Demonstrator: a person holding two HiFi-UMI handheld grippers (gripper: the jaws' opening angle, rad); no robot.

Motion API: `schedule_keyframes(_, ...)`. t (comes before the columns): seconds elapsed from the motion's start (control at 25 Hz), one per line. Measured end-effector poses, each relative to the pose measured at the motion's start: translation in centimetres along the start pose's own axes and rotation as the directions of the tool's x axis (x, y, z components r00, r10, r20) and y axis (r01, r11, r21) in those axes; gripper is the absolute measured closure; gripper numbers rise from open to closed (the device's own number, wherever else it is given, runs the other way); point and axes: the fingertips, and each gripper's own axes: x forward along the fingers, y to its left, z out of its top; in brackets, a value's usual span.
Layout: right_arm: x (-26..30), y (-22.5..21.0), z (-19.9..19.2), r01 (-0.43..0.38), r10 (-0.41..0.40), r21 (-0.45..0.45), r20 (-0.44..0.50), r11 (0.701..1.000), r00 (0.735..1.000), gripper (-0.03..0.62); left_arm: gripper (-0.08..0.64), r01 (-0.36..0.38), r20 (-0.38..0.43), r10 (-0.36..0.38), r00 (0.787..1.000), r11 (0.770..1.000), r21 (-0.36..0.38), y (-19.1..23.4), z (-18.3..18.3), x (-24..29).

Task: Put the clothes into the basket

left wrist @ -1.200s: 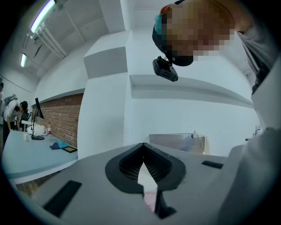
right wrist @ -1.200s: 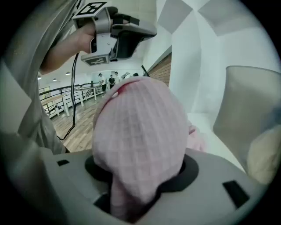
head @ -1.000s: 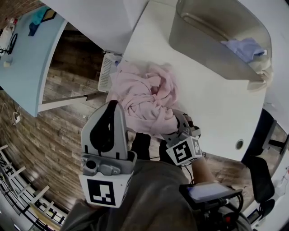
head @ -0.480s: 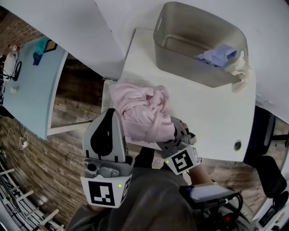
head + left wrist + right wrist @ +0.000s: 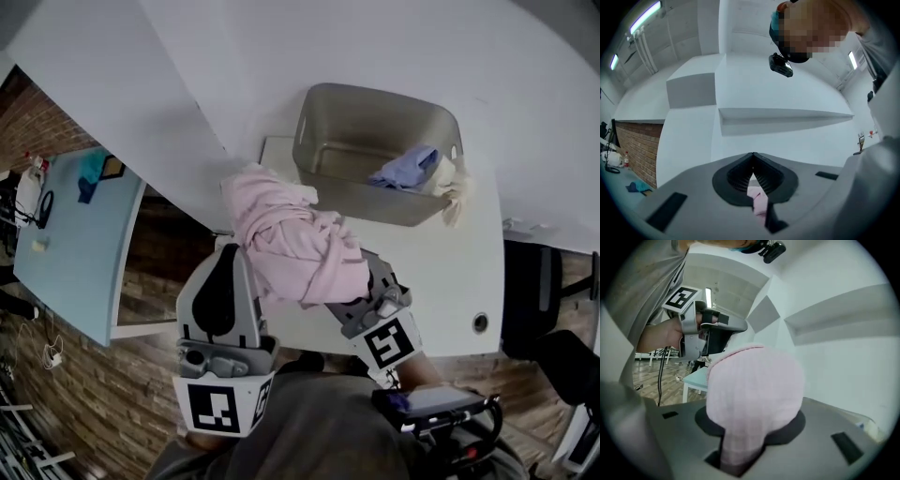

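Pink garment (image 5: 298, 248): I see it bunched and held up between both tongs, over the left part of the white table (image 5: 445, 272). Its far end overlaps the near-left corner of the basket (image 5: 361, 197). I cannot tell whether its underside touches the tabletop.
Right gripper (image 5: 364, 286): I read the jaws as pinching a thick wad of the pink cloth. In the right gripper view the fabric billows out over the tips and covers them.
Left gripper (image 5: 753, 159): the jaw tips are pressed together, with a small fold of pink cloth nipped lower down between the pads. In the head view its tip lies against the garment's left side.
Basket: grey and open-topped, it stands upright at the far end of the table, close to the white wall.
Basket contents: a pale blue cloth (image 5: 405, 169) lies inside towards the right end, and a cream cloth (image 5: 457, 192) hangs over the right rim.
Table: I note bare surface to the right of the garment, with a round hole (image 5: 480, 322) by the near-right corner.
Surroundings: a light blue table (image 5: 75, 244) stands well apart on the left, over dark flooring (image 5: 155, 272).
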Motion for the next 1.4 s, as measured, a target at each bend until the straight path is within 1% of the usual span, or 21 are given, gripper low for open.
schedule_keyframes(0.12, -0.6, -2.8, 1.7, 0.061, -0.061, 0.009, 0.009, 0.998, 0.998, 0.405, 0.551, 0.033, 0.036, -0.033, 0.999, 0.999, 0.005, -0.3, 1.4, 1.1)
schedule_keyframes(0.24, -1.1, -5.5, 3.2, 0.132, -0.132, 0.017, 0.037, 0.991, 0.991, 0.405, 0.551, 0.072, 0.062, -0.073, 0.995, 0.997, 0.014, -0.8, 2.1, 2.4)
schedule_keyframes(0.32, -1.4, -6.8, 4.3, 0.175, -0.176, 0.026, 0.065, 0.984, 0.982, 0.405, 0.551, 0.097, 0.080, -0.098, 0.992, 0.995, 0.017, -0.8, 2.6, 2.8)
schedule_keyframes(0.44, -2.2, -9.1, 5.3, 0.246, -0.254, 0.079, 0.105, 0.966, 0.961, 0.405, 0.551, 0.135, 0.096, -0.136, 0.986, 0.991, 0.021, -1.0, 2.8, 3.9)
schedule_keyframes(0.56, -3.6, -11.5, 5.1, 0.329, -0.343, 0.131, 0.101, 0.935, 0.934, 0.405, 0.551, 0.175, 0.088, -0.176, 0.980, 0.984, 0.024, -1.6, 2.4, 4.9)
schedule_keyframes(0.68, -5.6, -14.0, 3.9, 0.410, -0.424, 0.162, 0.063, 0.898, 0.904, 0.405, 0.551, 0.211, 0.060, -0.210, 0.976, 0.978, 0.005, -2.9, 1.2, 6.2)
schedule_keyframes(0.8, -7.0, -15.6, 2.8, 0.472, -0.485, 0.179, 0.032, 0.863, 0.874, 0.405, 0.551, 0.240, 0.042, -0.240, 0.970, 0.971, -0.007, -3.7, 0.4, 6.4)
schedule_keyframes(0.88, -7.9, -16.2, 2.0, 0.517, -0.526, 0.197, -0.005, 0.833, 0.850, 0.403, 0.551, 0.252, 0.031, -0.251, 0.967, 0.968, -0.009, -3.8, 0.1, 6.0)
schedule_keyframes(0.96, -9.0, -17.5, 0.4, 0.565, -0.564, 0.225, -0.071, 0.794, 0.822, 0.402, 0.551, 0.255, 0.013, -0.255, 0.967, 0.967, -0.015, -4.3, -0.3, 6.0)
schedule_keyframes(1.04, -9.7, -19.0, -1.6, 0.594, -0.582, 0.261, -0.130, 0.761, 0.803, 0.399, 0.551, 0.250, -0.011, -0.251, 0.968, 0.968, -0.023, -5.0, -0.9, 6.4)
schedule_keyframes(1.08, -9.7, -19.6, -2.6, 0.598, -0.582, 0.280, -0.147, 0.751, 0.800, 0.394, 0.551, 0.247, -0.024, -0.248, 0.969, 0.969, -0.027, -5.3, -1.3, 6.6)
schedule_keyframes(1.16, -9.1, -20.6, -4.5, 0.595, -0.570, 0.316, -0.178, 0.739, 0.803, 0.368, 0.551, 0.243, -0.050, -0.244, 0.968, 0.969, -0.037, -5.8, -2.3, 7.4)
schedule_keyframes(1.24, -8.2, -21.4, -5.9, 0.586, -0.548, 0.323, -0.208, 0.743, 0.810, 0.314, 0.551, 0.243, -0.075, -0.246, 0.966, 0.969, -0.049, -6.4, -3.6, 8.4)
schedule_keyframes(1.32, -7.5, -21.8, -6.6, 0.587, -0.530, 0.299, -0.256, 0.752, 0.809, 0.294, 0.551, 0.239, -0.094, -0.244, 0.965, 0.969, -0.058, -6.8, -4.7, 9.3)
schedule_keyframes(1.36, -7.4, -21.8, -6.7, 0.586, -0.525, 0.287, -0.267, 0.758, 0.808, 0.288, 0.551, 0.237, -0.096, -0.242, 0.965, 0.970, -0.061, -7.0, -4.9, 9.6)
schedule_keyframes(1.4, -7.3, -21.9, -6.7, 0.583, -0.525, 0.281, -0.258, 0.762, 0.811, 0.287, 0.551, 0.236, -0.097, -0.241, 0.966, 0.970, -0.063, -7.0, -5.1, 9.7)
